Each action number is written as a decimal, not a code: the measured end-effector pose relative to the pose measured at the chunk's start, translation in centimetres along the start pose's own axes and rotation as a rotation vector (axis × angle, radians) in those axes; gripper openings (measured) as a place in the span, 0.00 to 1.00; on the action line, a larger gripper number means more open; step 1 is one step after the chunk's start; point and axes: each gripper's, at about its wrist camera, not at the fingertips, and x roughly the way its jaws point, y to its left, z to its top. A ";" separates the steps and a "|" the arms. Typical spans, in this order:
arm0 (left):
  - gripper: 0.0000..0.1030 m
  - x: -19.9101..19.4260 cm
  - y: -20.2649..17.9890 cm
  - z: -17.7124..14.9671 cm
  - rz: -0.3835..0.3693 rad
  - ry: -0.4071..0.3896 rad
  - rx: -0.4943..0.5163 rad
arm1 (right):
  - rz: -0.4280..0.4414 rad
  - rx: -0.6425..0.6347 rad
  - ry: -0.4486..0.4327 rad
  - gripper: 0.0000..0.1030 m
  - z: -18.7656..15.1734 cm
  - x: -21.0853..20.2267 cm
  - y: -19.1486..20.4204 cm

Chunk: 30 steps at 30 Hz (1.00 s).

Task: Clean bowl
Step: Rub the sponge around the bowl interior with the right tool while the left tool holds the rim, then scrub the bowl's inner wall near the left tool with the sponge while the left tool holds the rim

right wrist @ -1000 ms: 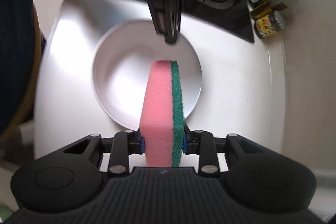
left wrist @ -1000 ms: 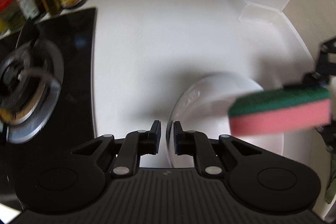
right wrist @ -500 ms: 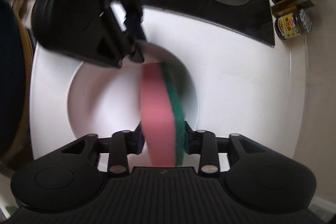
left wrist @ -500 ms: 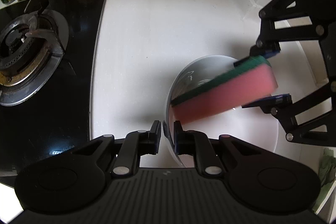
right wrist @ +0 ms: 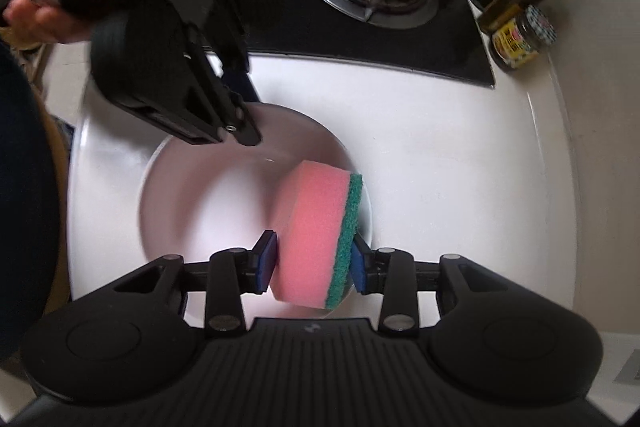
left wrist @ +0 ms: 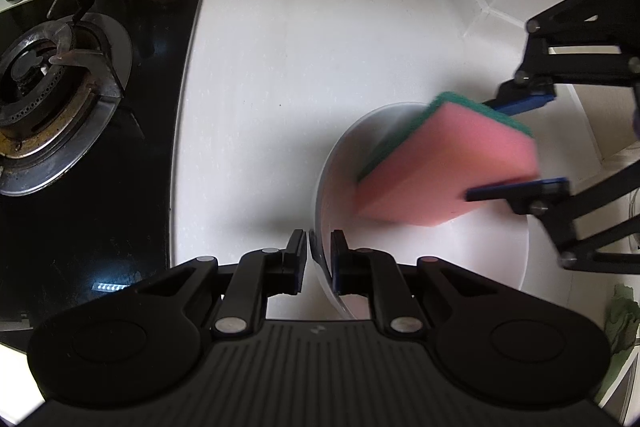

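Sponge point(right wrist: 316, 239), pink with a green face, sits clamped between the right gripper point(right wrist: 313, 262) fingers, inside the white bowl point(right wrist: 192, 195). Left gripper point(left wrist: 318, 259) pinches the bowl's rim between nearly closed fingers.

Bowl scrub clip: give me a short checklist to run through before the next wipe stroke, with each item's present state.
1. Left gripper clamped on the bowl rim: ok.
2. Right gripper shut on the sponge: ok.
3. Sponge inside the bowl: ok.
4. Green scouring side faces the bowl's wall: ok.
5. Sponge pressing on the bowl's surface: cannot tell, blurred.
6. Bowl apart from the stove: ok.
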 end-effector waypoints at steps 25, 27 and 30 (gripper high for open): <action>0.07 1.8 1.0 1.2 0.012 -0.035 0.048 | 0.139 -0.239 -0.001 0.24 -1.7 -0.9 4.4; 0.07 2.3 1.8 2.0 -0.014 -0.008 0.026 | 0.215 -0.061 -0.062 0.24 -2.1 -1.9 3.1; 0.05 2.5 3.0 2.4 -0.051 0.039 -0.010 | 0.118 0.050 -0.031 0.25 -3.1 -2.1 1.4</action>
